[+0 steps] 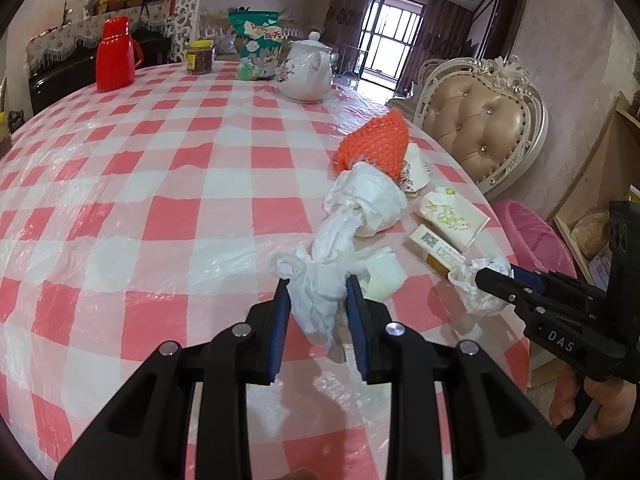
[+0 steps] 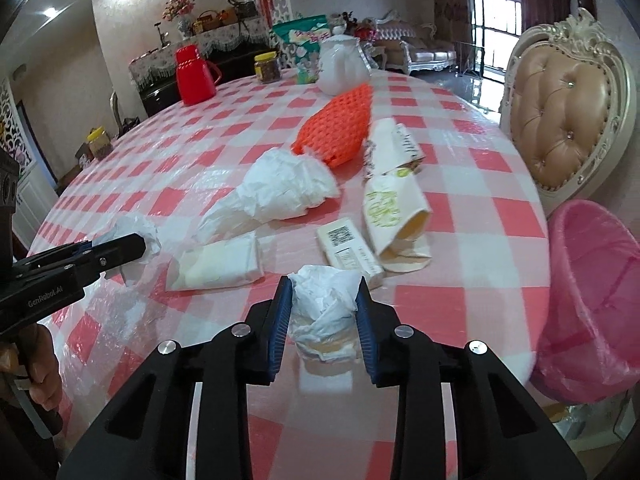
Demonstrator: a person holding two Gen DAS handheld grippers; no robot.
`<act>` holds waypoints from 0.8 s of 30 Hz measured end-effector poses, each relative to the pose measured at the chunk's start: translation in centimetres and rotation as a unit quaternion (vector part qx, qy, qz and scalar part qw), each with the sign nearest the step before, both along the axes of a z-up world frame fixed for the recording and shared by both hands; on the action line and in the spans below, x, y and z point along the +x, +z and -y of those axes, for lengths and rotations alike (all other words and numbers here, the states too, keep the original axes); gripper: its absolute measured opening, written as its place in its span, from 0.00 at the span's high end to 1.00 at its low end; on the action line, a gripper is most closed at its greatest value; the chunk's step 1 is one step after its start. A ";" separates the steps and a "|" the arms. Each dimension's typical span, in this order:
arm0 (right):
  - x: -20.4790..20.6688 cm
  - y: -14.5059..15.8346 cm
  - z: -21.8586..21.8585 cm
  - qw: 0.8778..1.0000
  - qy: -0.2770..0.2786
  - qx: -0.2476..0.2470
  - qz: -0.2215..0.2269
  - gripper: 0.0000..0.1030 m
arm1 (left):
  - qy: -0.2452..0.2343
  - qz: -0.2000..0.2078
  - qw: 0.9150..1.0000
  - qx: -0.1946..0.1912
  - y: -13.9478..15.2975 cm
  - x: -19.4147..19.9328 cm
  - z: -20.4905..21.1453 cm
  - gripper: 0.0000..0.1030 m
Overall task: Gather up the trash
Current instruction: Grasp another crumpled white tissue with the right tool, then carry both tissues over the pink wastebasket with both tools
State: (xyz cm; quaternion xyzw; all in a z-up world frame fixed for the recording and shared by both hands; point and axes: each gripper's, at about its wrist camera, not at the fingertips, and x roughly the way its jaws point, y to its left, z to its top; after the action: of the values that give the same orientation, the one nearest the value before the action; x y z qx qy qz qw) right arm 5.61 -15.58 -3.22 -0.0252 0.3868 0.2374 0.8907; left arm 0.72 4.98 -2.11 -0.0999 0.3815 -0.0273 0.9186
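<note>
My left gripper [image 1: 318, 286] is shut on a crumpled white tissue [image 1: 314, 300] just above the checked table; it also shows in the right wrist view [image 2: 136, 246]. My right gripper [image 2: 324, 300] is shut on another crumpled tissue wad [image 2: 324, 312], seen from the left wrist view too [image 1: 496, 276]. More trash lies ahead: a large white paper wad [image 2: 280, 192], an orange foam net [image 2: 340, 128], a flat white packet [image 2: 218, 266], a small box [image 2: 350, 252], and squashed paper cups [image 2: 394, 216].
A pink-lined waste bin [image 2: 592, 304] stands off the table's right edge beside a padded chair [image 2: 560, 120]. At the far side stand a red thermos [image 2: 194, 76], a jar [image 2: 267, 67], a green snack bag [image 2: 304, 48] and a white teapot [image 2: 340, 66].
</note>
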 end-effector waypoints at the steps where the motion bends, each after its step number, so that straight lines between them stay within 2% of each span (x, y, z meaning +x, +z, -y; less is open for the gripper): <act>1: 0.1 0.0 0.2 1.000 -0.002 0.001 0.001 0.71 | -0.001 0.000 1.000 0.001 0.0 0.1 0.2 0.74; 13: 0.3 1.7 3.6 0.999 -0.028 0.020 0.021 0.72 | -0.012 0.012 1.000 0.012 1.6 1.1 2.2 0.74; 24: 1.1 3.3 9.2 0.995 -0.084 0.022 0.044 0.72 | -0.042 0.029 0.999 0.021 3.3 2.5 5.3 0.74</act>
State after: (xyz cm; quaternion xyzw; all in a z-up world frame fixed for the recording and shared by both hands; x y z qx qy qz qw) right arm 6.70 -24.81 0.08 0.0164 0.3425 0.1685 0.9241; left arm 3.18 -0.29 1.24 -0.0640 0.3594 -0.0604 0.9290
